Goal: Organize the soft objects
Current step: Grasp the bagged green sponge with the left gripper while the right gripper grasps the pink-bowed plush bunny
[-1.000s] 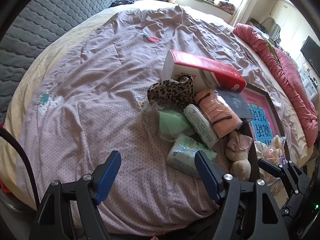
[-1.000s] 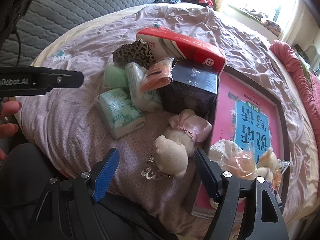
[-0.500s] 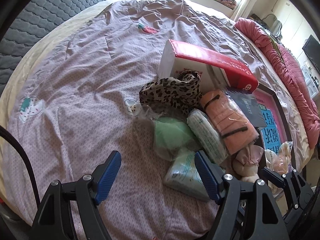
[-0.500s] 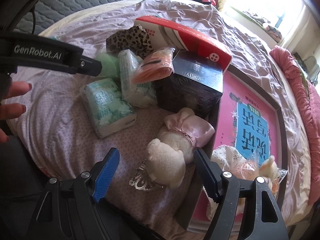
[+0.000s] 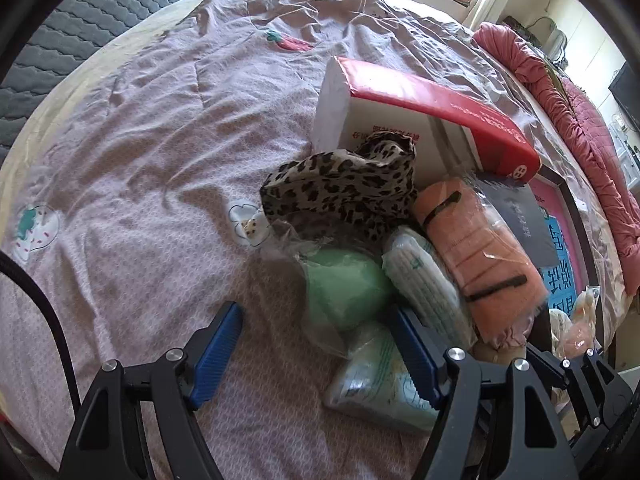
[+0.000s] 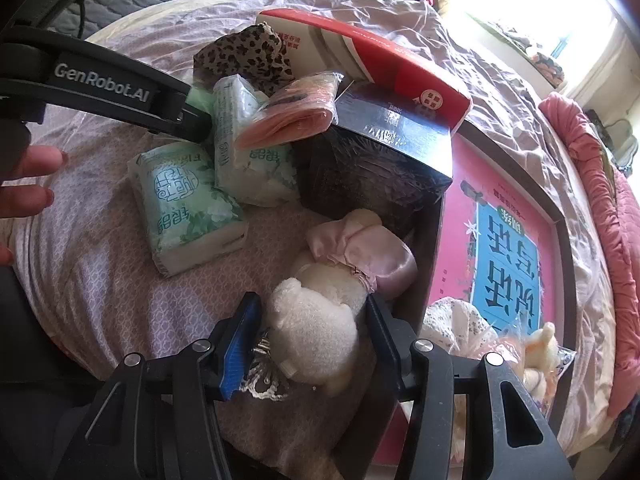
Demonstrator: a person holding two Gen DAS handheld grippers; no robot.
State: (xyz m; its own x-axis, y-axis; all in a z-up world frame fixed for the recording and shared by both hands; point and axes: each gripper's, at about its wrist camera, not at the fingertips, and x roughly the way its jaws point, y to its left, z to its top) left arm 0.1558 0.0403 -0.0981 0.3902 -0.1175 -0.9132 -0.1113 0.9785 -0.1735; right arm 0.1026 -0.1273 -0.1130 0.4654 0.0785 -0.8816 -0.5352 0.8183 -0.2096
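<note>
Cream plush toy [image 6: 316, 320] with a pink satin bow: lying at the near edge of the bed [image 5: 140, 140], against the dark frame of the pink picture book [image 6: 504, 248], right between the fingers of the right claw [image 6: 312, 344]. Jaws closing on it, pads apparently just touching the fluff on both sides, grip not yet firm. Judged as the very first pick of the sort: nothing visibly set apart so far, everything bunched in one heap.

Left claw [image 5: 316, 344]: spread wide, pinching nothing, hovering over the left side of the heap with the green soft bundle in clear plastic [image 5: 344, 284] between and beyond its fingers.

Count of soft things, as far as visible:
- one plush toy
- two green-printed tissue packs [image 6: 184, 204], side by side
- one green bundle in plastic
- one orange striped cloth in clear wrap [image 5: 480, 256]
- one leopard-print cloth [image 5: 344, 192]
- bagged soft items [image 6: 520, 348] at the near right on the book, number hard to tell

Hard things mixed in: one red-and-white box [image 5: 420, 108] at the far side, one black box [image 6: 384, 160], one picture book.

Left to do, by this reading: nearly everything, namely lifting the plush clear, then the packs, cloths and bags.
</note>
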